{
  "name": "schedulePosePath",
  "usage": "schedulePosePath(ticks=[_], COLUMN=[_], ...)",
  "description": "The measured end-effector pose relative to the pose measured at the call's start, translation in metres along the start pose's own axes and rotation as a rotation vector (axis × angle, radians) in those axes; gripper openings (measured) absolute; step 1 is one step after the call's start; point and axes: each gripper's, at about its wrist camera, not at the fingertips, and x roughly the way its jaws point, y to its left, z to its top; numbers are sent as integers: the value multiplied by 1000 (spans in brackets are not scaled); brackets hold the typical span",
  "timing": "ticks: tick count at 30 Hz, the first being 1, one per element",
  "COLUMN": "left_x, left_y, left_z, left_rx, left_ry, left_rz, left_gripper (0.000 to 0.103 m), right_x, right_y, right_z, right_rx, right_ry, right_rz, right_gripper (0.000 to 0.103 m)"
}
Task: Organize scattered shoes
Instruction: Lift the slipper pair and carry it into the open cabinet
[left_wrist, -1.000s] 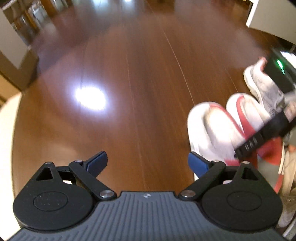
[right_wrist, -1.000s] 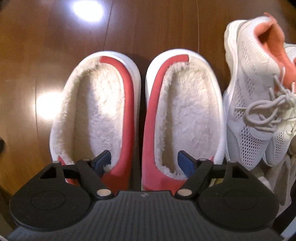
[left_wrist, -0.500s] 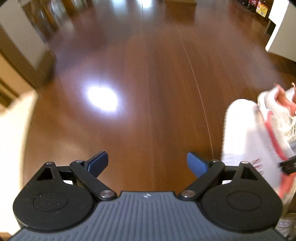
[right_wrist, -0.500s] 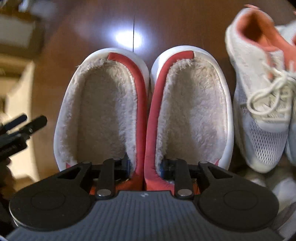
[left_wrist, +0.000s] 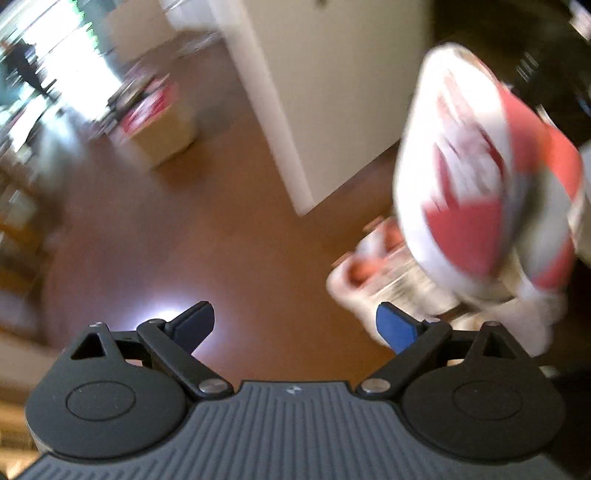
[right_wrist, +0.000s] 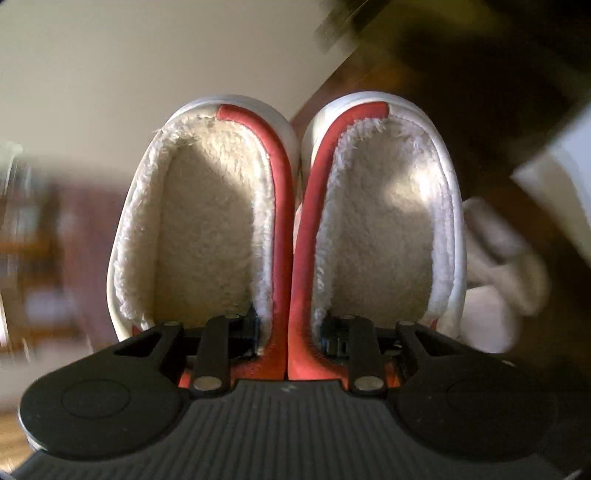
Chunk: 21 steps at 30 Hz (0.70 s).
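The right gripper (right_wrist: 290, 334) is squeezed down narrow on the pair of slippers (right_wrist: 288, 229), one finger tucked inside each, so the two red inner walls get pinched together btwn the pads. Left slipper (right_wrist: 207, 229) and right slipper (right_wrist: 384, 229) sit side by side w/ their fleecy cream linings facing the right wrist cam, white rims round the outside, red trim meeting down the middle. Beyond them it's a pale wall on the left and dark brown floor on the right, so the pair is up off the ground (nothing under them but air, far as I can see). A white blurry lump shows just right of the right slipper, can't tell what it is.

The left gripper (left_wrist: 293, 326) has its blue pads spread wide w/ nothing btwn them. From the left wrist cam the same slippers (left_wrist: 480, 192) hang up at the right, soles toward the cam, white w/ red patches, pretty smeared. Below them on the wood floor (left_wrist: 221, 240) lie white sneakers (left_wrist: 369, 266) w/ pinkish-orange lining, near the right pad. Farther off there's a white wall corner (left_wrist: 295, 110) in the middle and a cardboard box (left_wrist: 162, 125) at far left.
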Motion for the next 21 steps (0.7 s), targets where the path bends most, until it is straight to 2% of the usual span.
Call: schedulePosePath(ticks=[4,8,11,15,21], left_x=[-19,-3,26,66,118], left_y=[-62,-113,-152,-172,-175], left_z=[49,84,117,149,184], left_rx=[133,272,371,427,466], left_ry=[-135,-271,-354,-426,-404], left_rz=[-48,-98,-157,-278,-441], left_gripper=[96,96,96,95,95], right_x=[-127,-170,-168,-148,-95], right_y=[-14,-12,-8,-3,9], right_z=[65,109,131,162,182], right_rx=[153,210,246,319,377], right_ry=[-205,-300,-338,-359,-391], right_rz=[-79,-120,-161,-212,-299], right_gripper=[25,25,25,25,25])
